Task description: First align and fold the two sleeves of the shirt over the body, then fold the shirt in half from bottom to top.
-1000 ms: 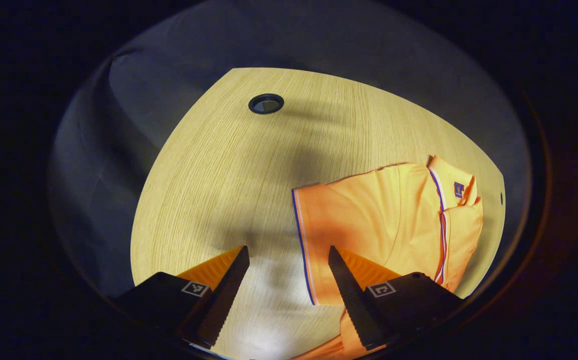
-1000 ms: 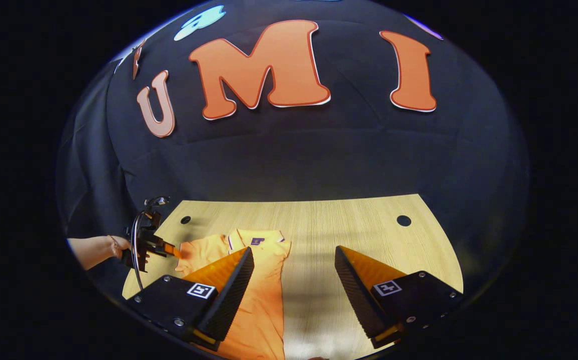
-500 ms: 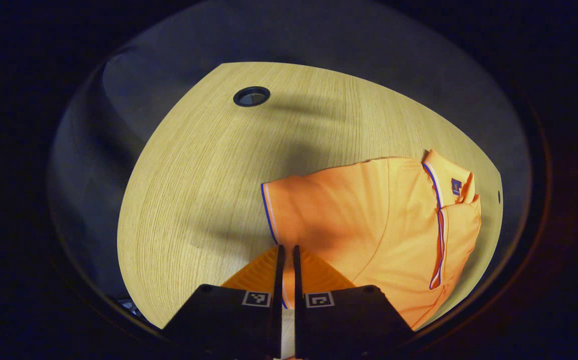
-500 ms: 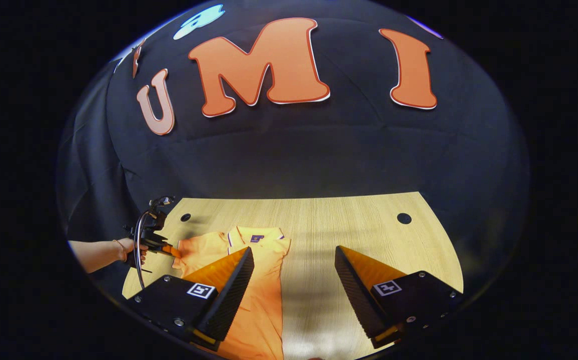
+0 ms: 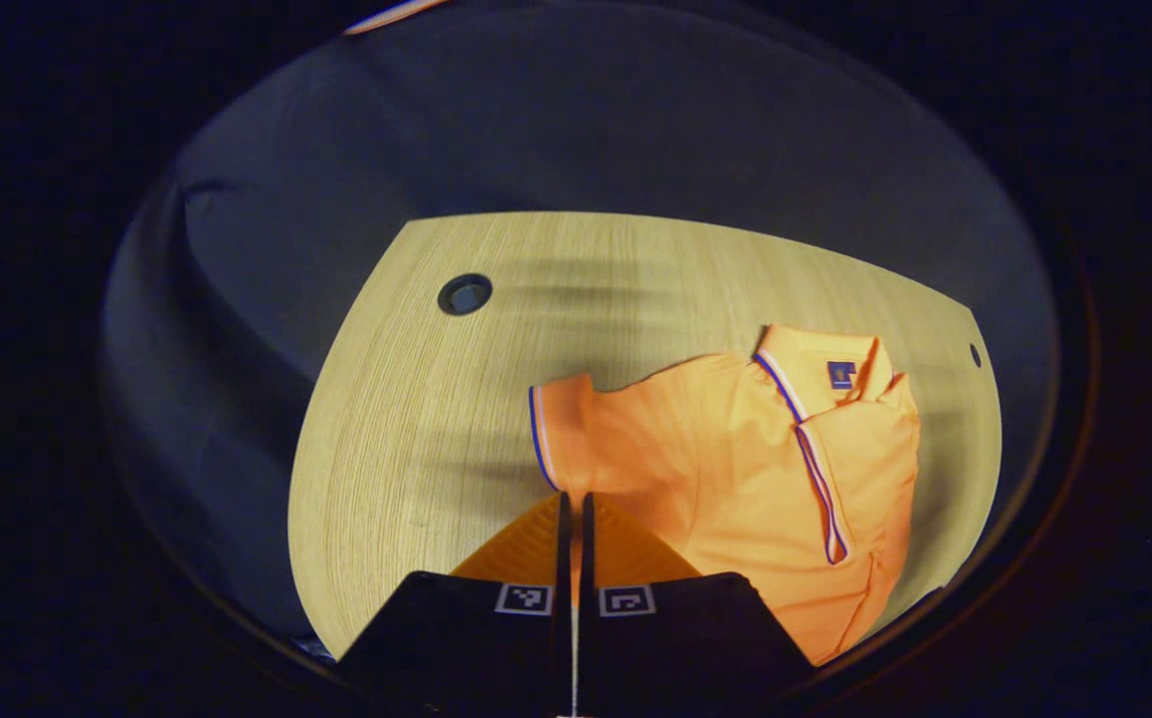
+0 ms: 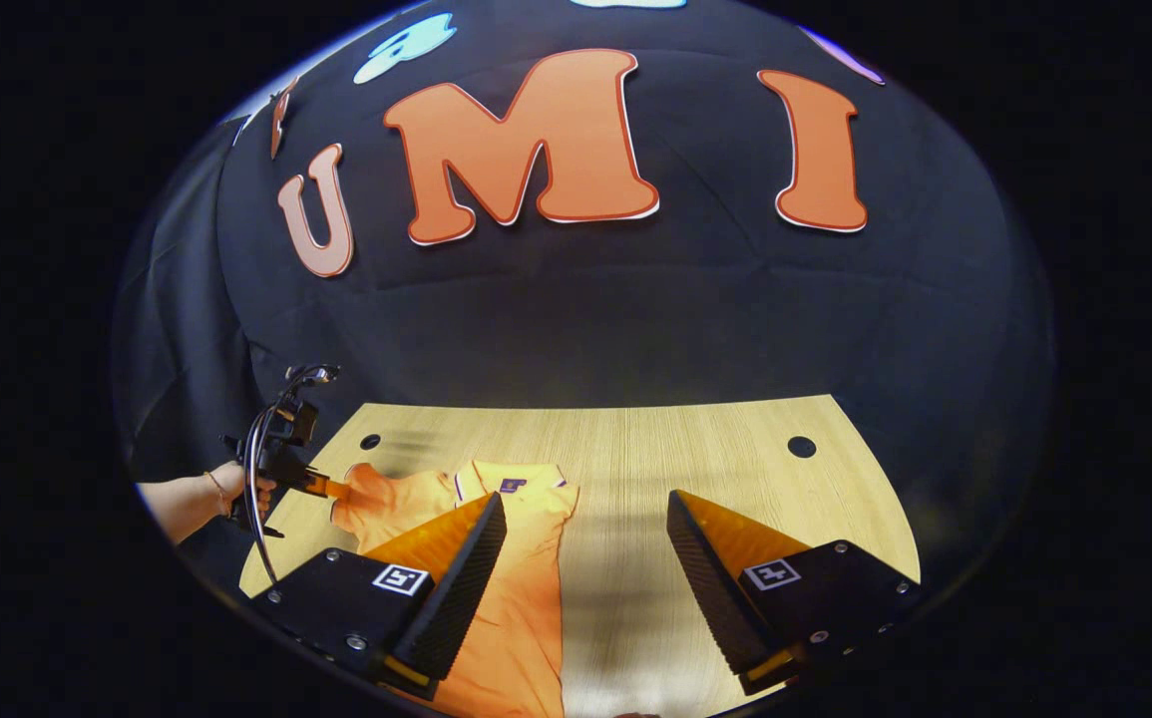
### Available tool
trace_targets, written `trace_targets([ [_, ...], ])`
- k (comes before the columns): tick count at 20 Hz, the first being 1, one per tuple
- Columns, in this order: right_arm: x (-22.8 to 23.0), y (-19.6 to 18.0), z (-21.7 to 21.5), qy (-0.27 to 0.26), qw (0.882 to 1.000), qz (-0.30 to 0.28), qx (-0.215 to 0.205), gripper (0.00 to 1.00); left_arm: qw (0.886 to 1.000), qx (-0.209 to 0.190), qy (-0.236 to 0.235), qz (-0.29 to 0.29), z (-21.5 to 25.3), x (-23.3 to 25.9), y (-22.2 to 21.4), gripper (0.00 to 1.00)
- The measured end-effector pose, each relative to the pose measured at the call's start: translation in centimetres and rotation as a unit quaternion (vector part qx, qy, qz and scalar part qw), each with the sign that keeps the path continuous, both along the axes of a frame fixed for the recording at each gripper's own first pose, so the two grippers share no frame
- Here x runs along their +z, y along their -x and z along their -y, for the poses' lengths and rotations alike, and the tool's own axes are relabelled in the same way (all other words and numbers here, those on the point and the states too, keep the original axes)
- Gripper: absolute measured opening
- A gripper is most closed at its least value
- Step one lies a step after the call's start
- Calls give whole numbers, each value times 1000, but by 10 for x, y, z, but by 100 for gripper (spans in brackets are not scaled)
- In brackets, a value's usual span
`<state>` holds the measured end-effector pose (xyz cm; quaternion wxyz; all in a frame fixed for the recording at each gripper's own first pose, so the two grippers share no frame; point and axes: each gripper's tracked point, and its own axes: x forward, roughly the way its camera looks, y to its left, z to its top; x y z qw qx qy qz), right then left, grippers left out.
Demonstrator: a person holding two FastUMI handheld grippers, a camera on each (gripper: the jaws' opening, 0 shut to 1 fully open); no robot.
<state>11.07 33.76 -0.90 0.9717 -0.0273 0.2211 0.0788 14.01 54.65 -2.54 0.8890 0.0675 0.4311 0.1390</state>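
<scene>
Left gripper (image 5: 573, 499), bottom centre of the left gripper view: fingers pressed together, pinching the striped cuff of the left sleeve (image 5: 561, 429) of the orange short-sleeved polo shirt (image 5: 735, 469). One second ago these fingers were spread over the cuff; half a second ago they had closed on it, same grip now. Sleeve now looks raised off the light wood-grain table (image 5: 406, 419), cuff edge standing up at frame centre. Table has dropped lower in the frame, more dark wall above it; round black grommet hole (image 5: 465, 294) moved from upper centre to centre left.

Shirt lies right of centre, collar (image 5: 815, 364) toward the upper right, other side already folded over the body along the placket.

Right gripper view: right gripper (image 6: 585, 529) at the bottom, fingers spread wide, nothing between them, above the table, shirt body under its left finger. Barely changed from before. At centre left a hand (image 6: 226, 489) holds the left gripper (image 6: 331, 489), now higher than before, sleeve pulled up with it.
</scene>
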Motion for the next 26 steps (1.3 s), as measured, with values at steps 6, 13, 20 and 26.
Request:
trace_targets([
  [6,15,8,0,-14,1000,18,-3,99,996,-79,-28,3,77,34,-9,2],
  [13,19,21,16,-15,999,23,-17,99,991,-128,-32,-26,166,-11,-24,2],
  [20,0,31,35,-14,999,1,-35,99,986,-149,-18,-79,219,-79,-23,2],
  [26,-8,34,42,-12,999,-9,-43,99,987,-140,18,-80,235,-99,-19,13],
])
